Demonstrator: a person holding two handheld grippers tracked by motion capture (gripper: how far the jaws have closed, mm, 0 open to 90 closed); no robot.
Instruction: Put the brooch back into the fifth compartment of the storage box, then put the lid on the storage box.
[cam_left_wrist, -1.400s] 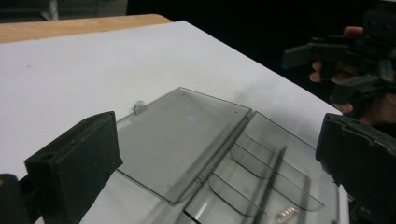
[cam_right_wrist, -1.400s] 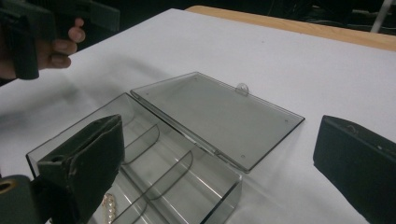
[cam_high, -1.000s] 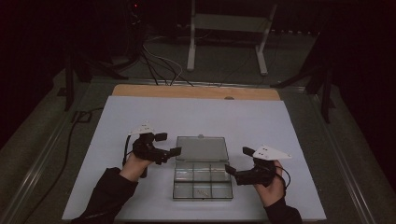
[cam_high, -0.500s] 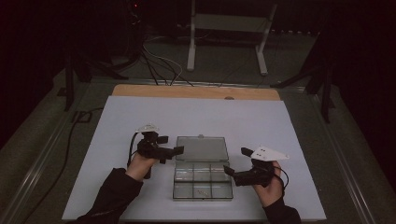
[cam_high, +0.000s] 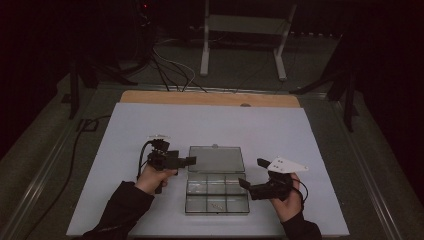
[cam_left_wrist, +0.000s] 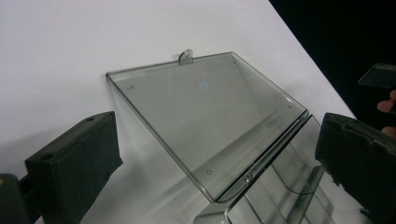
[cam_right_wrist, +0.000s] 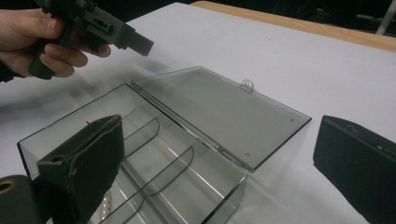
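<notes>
Clear box (cam_high: 217, 195) open on white sheet (cam_high: 125, 130); hand-held grippers flank it.

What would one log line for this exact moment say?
box: clear compartment box, lid open flat | left gripper: open, beside lid | right gripper: open, at box's edge | holding: nothing
</notes>
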